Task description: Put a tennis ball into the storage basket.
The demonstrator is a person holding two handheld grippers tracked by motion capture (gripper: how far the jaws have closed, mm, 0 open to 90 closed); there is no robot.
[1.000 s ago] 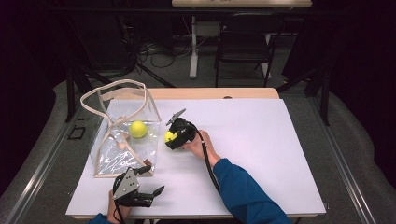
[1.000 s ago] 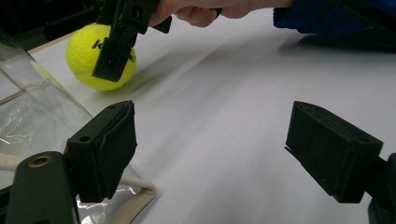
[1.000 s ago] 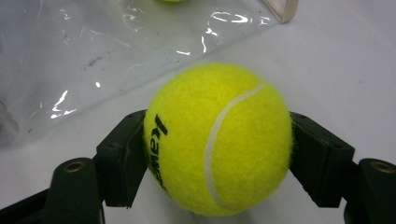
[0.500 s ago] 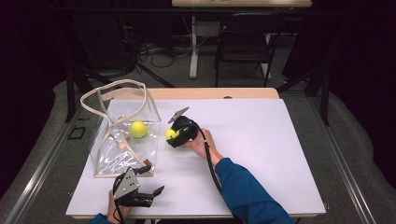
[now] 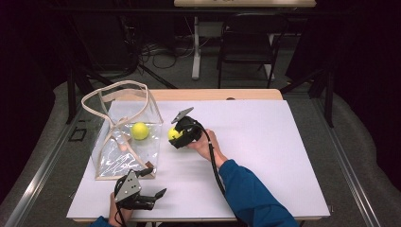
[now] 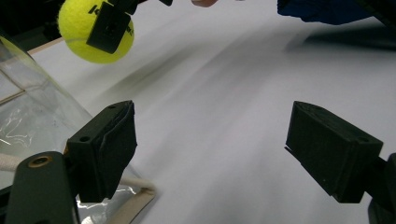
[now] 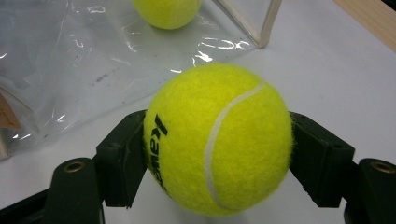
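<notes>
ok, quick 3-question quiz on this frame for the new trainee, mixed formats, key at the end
1. True or false: the right gripper is shut on a tennis ball.
2. Where is the second tennis ball? A) inside the clear bag B) on the bare table C) between the left gripper's jaws
3. Fill in: the left gripper has its jaws ____ with nothing between them.

Key: 1 true; 2 A; 3 open
</notes>
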